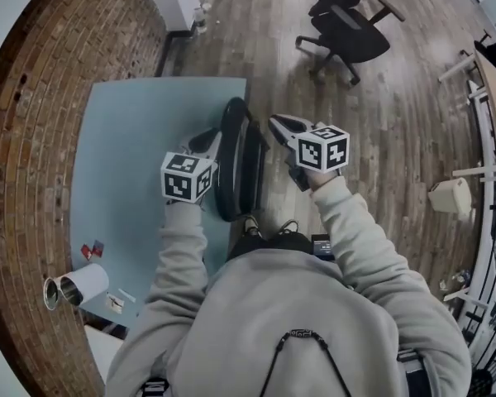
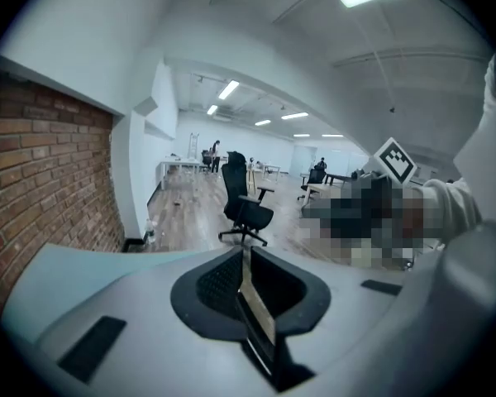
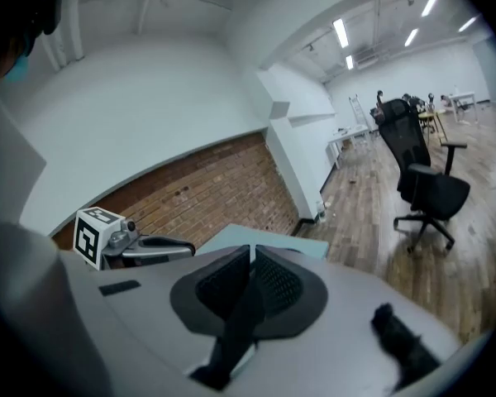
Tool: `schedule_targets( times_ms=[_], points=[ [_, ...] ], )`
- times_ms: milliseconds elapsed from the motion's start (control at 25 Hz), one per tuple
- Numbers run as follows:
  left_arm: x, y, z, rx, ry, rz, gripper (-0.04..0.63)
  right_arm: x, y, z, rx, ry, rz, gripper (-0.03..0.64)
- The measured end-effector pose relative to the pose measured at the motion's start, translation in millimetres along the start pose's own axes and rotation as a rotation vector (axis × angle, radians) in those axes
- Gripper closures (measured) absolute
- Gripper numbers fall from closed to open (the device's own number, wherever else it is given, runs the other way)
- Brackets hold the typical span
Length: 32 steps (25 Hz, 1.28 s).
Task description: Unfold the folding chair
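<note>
Flanking folded chair (image 1: 234, 162): left gripper (image 1: 200, 143), right gripper (image 1: 279, 124), fingers (image 3: 223, 284) together.

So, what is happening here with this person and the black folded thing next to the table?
A person holds a gripper in each hand over a folded black chair, which stands upright beside a light blue table. The left gripper and the right gripper are on either side of the chair, both with jaws together and nothing between them. The chair is not yet unfolded.
</note>
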State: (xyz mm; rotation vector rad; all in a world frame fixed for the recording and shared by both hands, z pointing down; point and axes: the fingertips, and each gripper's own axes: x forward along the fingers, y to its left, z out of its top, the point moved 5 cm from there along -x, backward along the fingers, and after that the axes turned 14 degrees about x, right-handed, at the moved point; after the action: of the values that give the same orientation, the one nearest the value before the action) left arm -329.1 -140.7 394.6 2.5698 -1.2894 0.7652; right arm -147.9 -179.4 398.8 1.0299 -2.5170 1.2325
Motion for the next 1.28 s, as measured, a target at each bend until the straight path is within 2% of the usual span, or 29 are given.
schedule_targets(
  times_ms=[40, 80, 160, 240, 280, 400, 480, 680, 800, 920, 1000, 1120, 1160, 1280],
  points=[
    [8, 1, -17, -0.021, 0.052, -0.016, 0.571, 12, -12, -17, 0.031, 0.043, -0.01, 0.609],
    [15, 2, -35, -0.044, 0.108, -0.033, 0.527, 24, -24, -34, 0.061, 0.089, -0.024, 0.609],
    [28, 6, -64, -0.09, 0.195, -0.068, 0.399, 48, -50, -69, 0.111, 0.181, -0.072, 0.599],
    [34, 8, -80, -0.123, 0.224, -0.085, 0.343, 70, -72, -107, 0.162, 0.269, -0.112, 0.488],
    [37, 9, -85, -0.133, 0.229, -0.092, 0.315, 80, -79, -124, 0.188, 0.309, -0.124, 0.46],
    [51, 4, -104, -0.138, 0.269, -0.136, 0.25, 106, -101, -175, 0.249, 0.418, -0.162, 0.415],
    [61, -2, -114, -0.148, 0.296, -0.173, 0.232, 120, -118, -203, 0.274, 0.472, -0.213, 0.385],
    [79, -10, -134, -0.146, 0.381, -0.176, 0.218, 155, -151, -245, 0.33, 0.545, -0.313, 0.359],
    [87, -17, -138, -0.141, 0.428, -0.249, 0.218, 173, -161, -256, 0.368, 0.538, -0.389, 0.357],
    [87, -28, -145, -0.049, 0.515, -0.341, 0.225, 192, -172, -264, 0.356, 0.501, -0.454, 0.359],
    [89, -37, -151, 0.026, 0.591, -0.389, 0.293, 206, -177, -268, 0.341, 0.485, -0.455, 0.359],
    [92, -37, -151, 0.048, 0.66, -0.358, 0.342, 212, -179, -272, 0.296, 0.537, -0.499, 0.367],
    [92, -36, -151, 0.046, 0.68, -0.338, 0.366, 212, -179, -274, 0.29, 0.556, -0.516, 0.396],
    [96, -35, -151, 0.055, 0.711, -0.291, 0.407, 219, -177, -282, 0.325, 0.588, -0.491, 0.417]
  ],
)
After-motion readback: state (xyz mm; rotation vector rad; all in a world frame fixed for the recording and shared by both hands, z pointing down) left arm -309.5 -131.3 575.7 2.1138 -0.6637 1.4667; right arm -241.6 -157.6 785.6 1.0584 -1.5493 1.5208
